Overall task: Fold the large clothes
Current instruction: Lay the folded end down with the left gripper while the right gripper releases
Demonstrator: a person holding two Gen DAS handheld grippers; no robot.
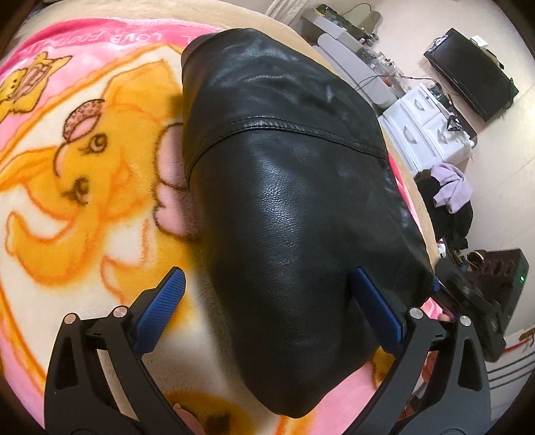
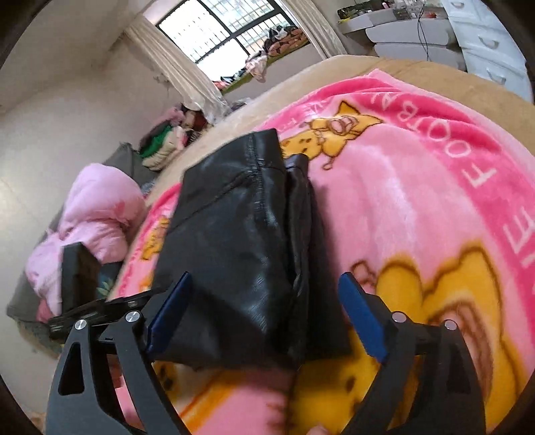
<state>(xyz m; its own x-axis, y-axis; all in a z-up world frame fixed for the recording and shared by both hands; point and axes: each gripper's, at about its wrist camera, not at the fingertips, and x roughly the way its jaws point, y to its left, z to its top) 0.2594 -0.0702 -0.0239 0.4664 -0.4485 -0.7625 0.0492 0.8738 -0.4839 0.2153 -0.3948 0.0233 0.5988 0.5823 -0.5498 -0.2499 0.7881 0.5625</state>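
A black leather garment (image 1: 284,187) lies folded into a thick, compact bundle on a pink and yellow cartoon-printed blanket (image 1: 83,187) spread over a bed. Its surface is glossy and finely grained, with a stitched seam curving across the upper panel, and its nearer end is rounded and plump. The left wrist view looks down its length: the left tool (image 1: 267,301) stands spread wide, its blue pads either side of the bundle's near end, not pressing it. The right wrist view shows the garment (image 2: 234,241) from another side, where layered folded edges stack up along its right flank and a stitched seam runs down one panel; the right tool (image 2: 264,308) is likewise spread wide, the bundle's near corner between its pads with clear gaps. Only the left view shows white drawers (image 1: 424,127) and a dark monitor (image 1: 471,73) beyond the bed's far edge. Only the right view shows a barred window (image 2: 230,26) with pale curtains, and pink bedding (image 2: 93,221) heaped beside the bed.
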